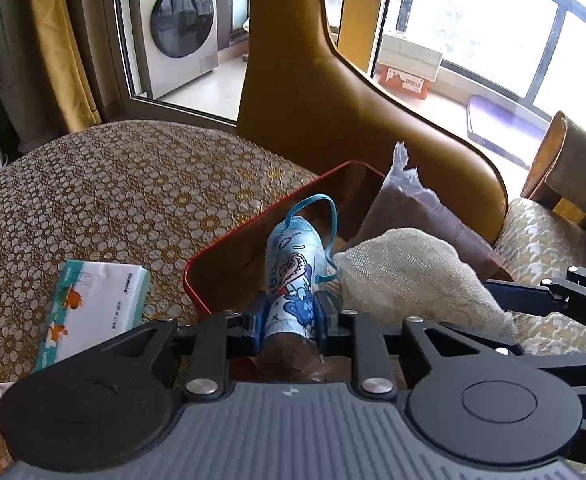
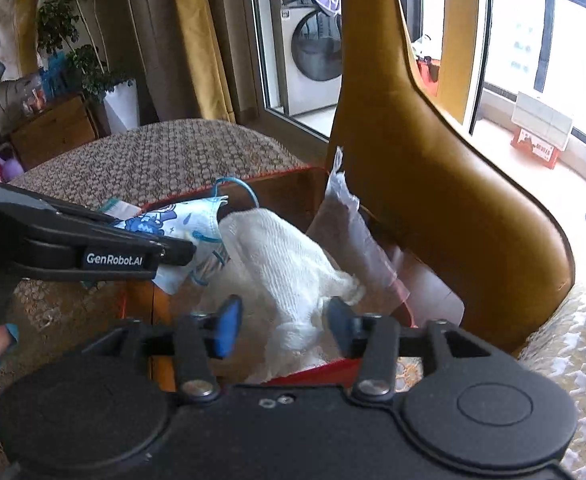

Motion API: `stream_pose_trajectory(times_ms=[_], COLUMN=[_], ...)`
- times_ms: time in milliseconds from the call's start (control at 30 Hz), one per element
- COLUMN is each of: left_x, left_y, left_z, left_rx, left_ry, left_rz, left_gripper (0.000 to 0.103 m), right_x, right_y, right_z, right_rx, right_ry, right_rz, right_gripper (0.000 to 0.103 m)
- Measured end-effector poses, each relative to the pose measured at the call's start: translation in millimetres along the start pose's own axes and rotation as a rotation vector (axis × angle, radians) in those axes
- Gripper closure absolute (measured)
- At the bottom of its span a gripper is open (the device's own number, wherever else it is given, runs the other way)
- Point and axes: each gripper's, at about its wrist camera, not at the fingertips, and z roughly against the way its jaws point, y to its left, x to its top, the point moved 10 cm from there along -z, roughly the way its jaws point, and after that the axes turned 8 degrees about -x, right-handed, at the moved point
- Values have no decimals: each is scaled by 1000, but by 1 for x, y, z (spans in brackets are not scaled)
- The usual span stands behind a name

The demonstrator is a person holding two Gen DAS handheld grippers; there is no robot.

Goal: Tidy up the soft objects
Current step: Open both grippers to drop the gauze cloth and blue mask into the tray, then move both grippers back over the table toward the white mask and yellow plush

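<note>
Balcony glass and a washer point(image 1: 183, 28) sit behind, a mustard chair point(image 1: 333, 120) at the far side of the round lace-covered worktop point(image 1: 113, 200).

Mask point(image 1: 291, 276): kids' print, blue ear loops, pinched in my left fingers point(image 1: 289, 316), which are closed on its lower end. It hangs over the red-rimmed clear bin point(image 1: 197, 264), inside the rim line, so I judge this as the drop-in step: held high and narrow so it clears the wall and doesn't snag the loops.

Gauze cloth point(image 2: 289, 264): white, crumpled, already lying in the bin just beside the mask, draped toward the near rim. My right fingers point(image 2: 283, 320) are spread, one on each side of the cloth, not clamping it. Can't tell whether the pads touch fabric. Likely there to hold the pile back or tuck it down so the mask gets floor space.

Plastic bag point(image 1: 405, 200): stands against the far bin wall, leaning on the chair side, torn top up.

Tissue pack point(image 1: 97, 308) lies flat on the worktop left of the bin, outside it, not yet sorted.

Risk: the loop catches the gauze on release.
</note>
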Motion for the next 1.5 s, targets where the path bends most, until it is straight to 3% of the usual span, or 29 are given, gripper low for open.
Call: stream_pose_trajectory(times_ms=[67, 100, 133, 200, 600, 733, 1100, 1200, 1400, 1500], left_x=[1, 2, 2, 3, -2, -11, -34, -42, -64, -75], left_y=[0, -1, -2, -4, -4, -2, 7, 15, 34, 46], left_z=[3, 3, 3, 6, 48, 73, 148, 168, 202, 216], left_rx=[-1, -7, -10, -12, -3, 4, 14, 18, 40, 46], left_ry=[-2, 1, 1, -15, -60, -77, -140, -157, -194, -205], left_rz=[-4, -8, -10, -16, -37, -41, -55, -59, -61, -47], left_gripper=[76, 66, 47, 38, 34, 34, 34, 28, 27, 25], right_x=[3, 4, 5, 6, 9, 11, 10, 8, 10, 8], right_y=[0, -1, -2, -2, 4, 10, 53, 67, 92, 105], right_z=[4, 7, 9, 13, 57, 76, 119, 130, 144, 151], right_rx=[0, 1, 2, 0, 42, 65, 130, 155, 179, 191], right_ry=[-7, -11, -13, -20, -64, -86, -129, -139, -162, -170], right_rz=[-2, -5, -8, -10, -38, -53, -52, -55, -56, -55], right_gripper=[53, 51, 50, 49, 39, 30, 23, 17, 3, 1])
